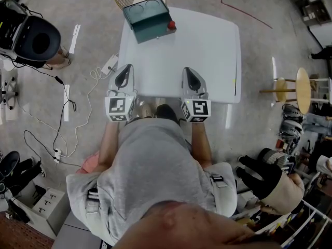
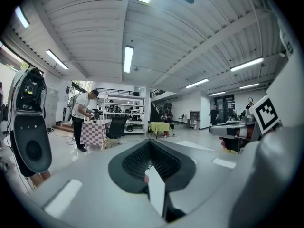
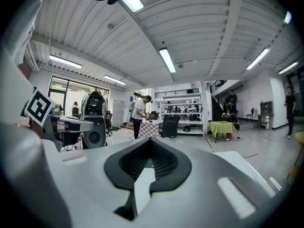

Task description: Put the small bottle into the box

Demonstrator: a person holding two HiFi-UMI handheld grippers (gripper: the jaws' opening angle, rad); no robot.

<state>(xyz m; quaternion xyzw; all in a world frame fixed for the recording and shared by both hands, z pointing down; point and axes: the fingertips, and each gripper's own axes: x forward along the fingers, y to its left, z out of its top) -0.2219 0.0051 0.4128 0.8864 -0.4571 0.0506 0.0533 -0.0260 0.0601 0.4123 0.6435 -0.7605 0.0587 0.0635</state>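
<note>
Both tools sit at the near edge of the white rectangular table [image 1: 218, 51], with nothing in them. The left gripper [image 1: 124, 71] has its jaws together, and the right gripper [image 1: 191, 72] looks the same in its own view. They point roughly level, side by side and well apart from the target.

The mid-table is bare, so the reach is free.

At the far left corner is the dark teal open-topped rectangular box [image 1: 147, 17]. Two ring shapes show in its top, and I can't tell if they are recesses or contents. The small red round item [image 1: 171, 25], which I take to be the small bottle, stands on the table against the box's right side. It is not in the box yet, so the step in hand is reach and pick.

How I'd do it:
- Use the right gripper, since the box blocks any approach from the left.
- Open the jaws before arriving, not over the bottle.
- Line the jaws up near-to-far along the box wall. A jaw likely won't fit between the bottle and the box.
- Grip the body low. It's small and probably tips easily.
- Lift it clear of the box rim, move it over the box, lower it upright, then release.
- Keep the left gripper ready to steady the box if it slides.
</note>
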